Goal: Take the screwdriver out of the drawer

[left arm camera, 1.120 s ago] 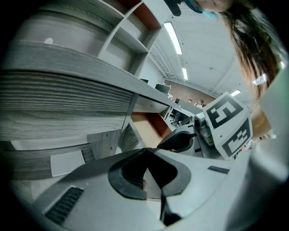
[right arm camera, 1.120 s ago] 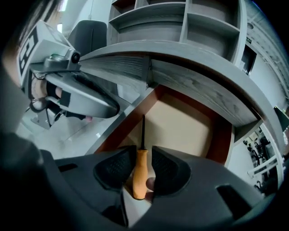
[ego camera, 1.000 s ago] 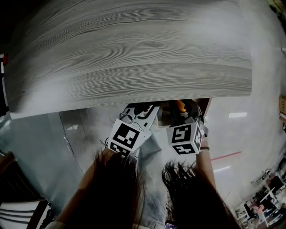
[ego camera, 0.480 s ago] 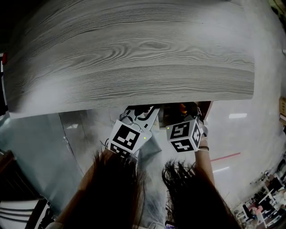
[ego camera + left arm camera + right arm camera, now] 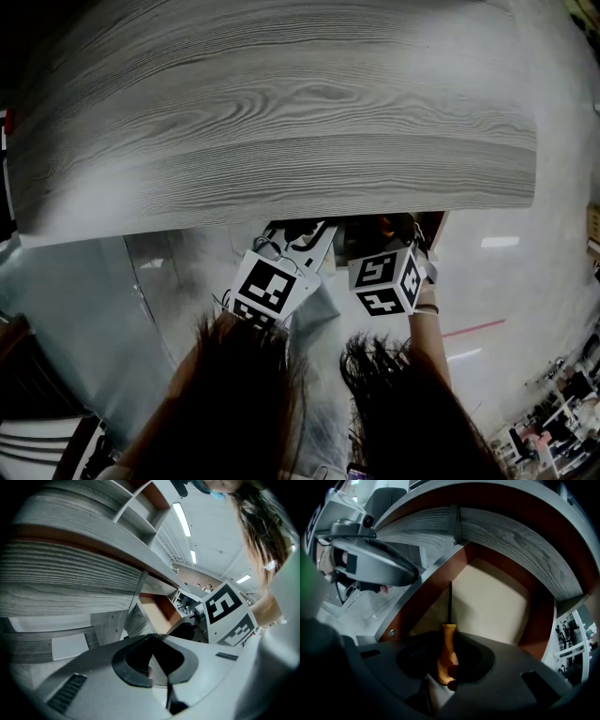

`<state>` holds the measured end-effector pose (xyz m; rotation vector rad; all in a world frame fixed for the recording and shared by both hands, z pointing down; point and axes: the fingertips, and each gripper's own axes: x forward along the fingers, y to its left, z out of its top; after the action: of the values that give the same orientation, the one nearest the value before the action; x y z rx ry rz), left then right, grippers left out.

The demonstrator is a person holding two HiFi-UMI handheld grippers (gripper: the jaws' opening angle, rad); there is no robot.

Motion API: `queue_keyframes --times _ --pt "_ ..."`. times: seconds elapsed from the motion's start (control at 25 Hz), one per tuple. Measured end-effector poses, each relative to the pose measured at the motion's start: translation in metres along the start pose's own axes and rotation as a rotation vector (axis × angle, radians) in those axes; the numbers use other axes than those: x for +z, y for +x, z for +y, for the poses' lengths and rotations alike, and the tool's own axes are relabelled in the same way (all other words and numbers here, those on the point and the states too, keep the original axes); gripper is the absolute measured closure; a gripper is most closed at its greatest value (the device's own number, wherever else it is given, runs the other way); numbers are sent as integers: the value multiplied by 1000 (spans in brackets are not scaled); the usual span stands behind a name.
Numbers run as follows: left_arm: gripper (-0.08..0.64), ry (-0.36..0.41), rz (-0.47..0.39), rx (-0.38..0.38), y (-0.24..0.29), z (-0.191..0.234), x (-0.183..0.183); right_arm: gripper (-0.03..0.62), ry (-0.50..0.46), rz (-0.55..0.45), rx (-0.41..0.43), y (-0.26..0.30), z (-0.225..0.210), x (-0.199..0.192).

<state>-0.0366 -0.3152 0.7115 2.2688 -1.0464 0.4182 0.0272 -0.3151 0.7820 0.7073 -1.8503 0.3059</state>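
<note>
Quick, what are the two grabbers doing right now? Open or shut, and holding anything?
Left gripper: shut, nothing between its jaws.
Right gripper: shut on the screwdriver, gripping its orange handle.

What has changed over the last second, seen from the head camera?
The right gripper has edged forward into the open drawer, and its cube now hides the orange handle of the screwdriver from above; its jaws are shut on that handle. The left gripper, the drawer and the desk top stayed put.

Grey woodgrain tabletop [image 5: 281, 112], glossy pale floor [image 5: 511, 281]
</note>
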Motion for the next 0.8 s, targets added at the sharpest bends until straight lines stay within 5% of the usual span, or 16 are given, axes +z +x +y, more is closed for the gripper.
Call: queue_keyframes --times 0.8 --pt "543 3 -4 13 -7 -17 0 495 -105 -31 -32 -27 -8 4"
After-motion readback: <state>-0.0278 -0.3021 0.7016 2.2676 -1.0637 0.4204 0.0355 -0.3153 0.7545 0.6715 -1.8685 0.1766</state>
